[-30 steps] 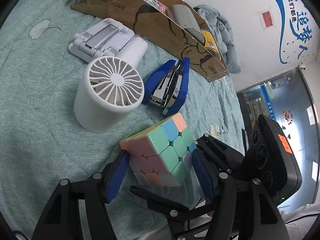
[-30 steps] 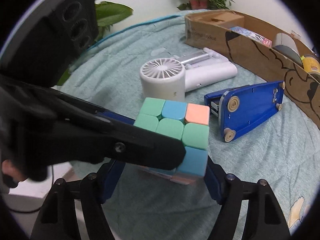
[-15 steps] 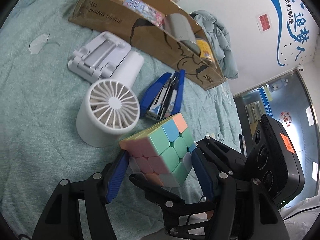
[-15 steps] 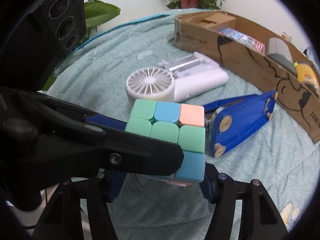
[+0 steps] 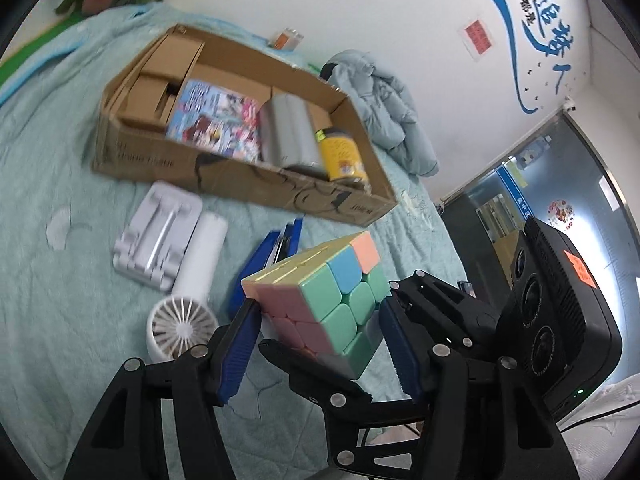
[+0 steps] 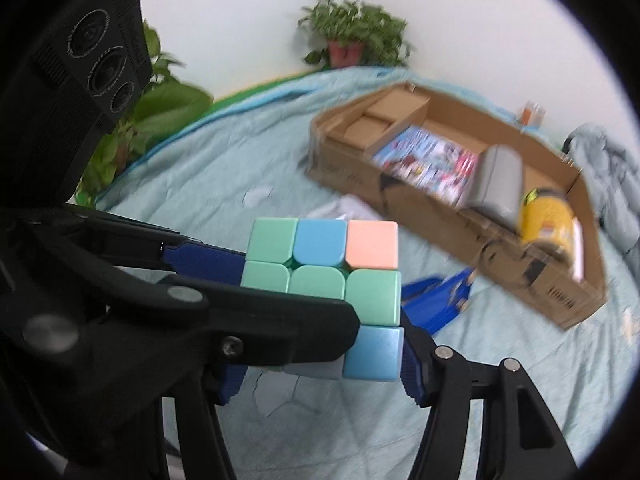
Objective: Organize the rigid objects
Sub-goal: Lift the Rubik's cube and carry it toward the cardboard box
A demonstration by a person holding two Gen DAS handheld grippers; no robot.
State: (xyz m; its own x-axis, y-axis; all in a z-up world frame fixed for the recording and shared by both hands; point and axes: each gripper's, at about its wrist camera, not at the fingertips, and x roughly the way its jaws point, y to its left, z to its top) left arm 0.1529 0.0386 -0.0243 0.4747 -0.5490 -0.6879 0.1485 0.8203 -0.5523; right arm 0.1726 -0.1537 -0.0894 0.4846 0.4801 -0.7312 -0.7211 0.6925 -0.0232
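We held the cube clenched between both tools, left tool and right tool. The cardboard box lay ahead and below, past the stapler

Two handheld grippers, same build. Left gripper: matte black skeletal frame with triangular cut-outs behind the fingers, silver round screw heads at the pivots, ribbed royal-blue pads lining the inner faces of both fingers. Right gripper: identical black linkage, silver screws, blue toothed pads. Behind each set of fingers, a black boxy camera housing with three round lenses and a ribbed face; on the right one, an orange sticker and a small green light.
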